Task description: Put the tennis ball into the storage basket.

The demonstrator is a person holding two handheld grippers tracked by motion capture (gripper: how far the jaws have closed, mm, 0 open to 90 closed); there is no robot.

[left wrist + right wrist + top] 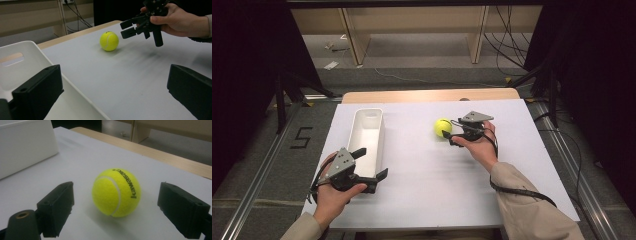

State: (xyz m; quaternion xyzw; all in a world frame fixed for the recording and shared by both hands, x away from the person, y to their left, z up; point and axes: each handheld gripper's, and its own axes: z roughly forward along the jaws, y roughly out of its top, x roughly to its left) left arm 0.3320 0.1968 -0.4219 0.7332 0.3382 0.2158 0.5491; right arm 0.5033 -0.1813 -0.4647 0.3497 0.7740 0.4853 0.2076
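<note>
Resting round, tennis ball [116,192] print faces right jaw.

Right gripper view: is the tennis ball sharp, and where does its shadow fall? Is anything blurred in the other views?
Right gripper view: the tennis ball is sharp, print readable, with a soft shadow below it on the table; far background blurred. Left gripper view: the near jaws are soft. High view: evenly lit table, dark surroundings.

Bench: white top [432,165], wooden edge at the far side.
Ball [443,127]: yellow, resting on the bench, just ahead of the right gripper [455,132], between its spread jaws and touching neither.
Bin [367,135]: white, long, standing on the bench; the left gripper [371,166] straddles its near end.
</note>
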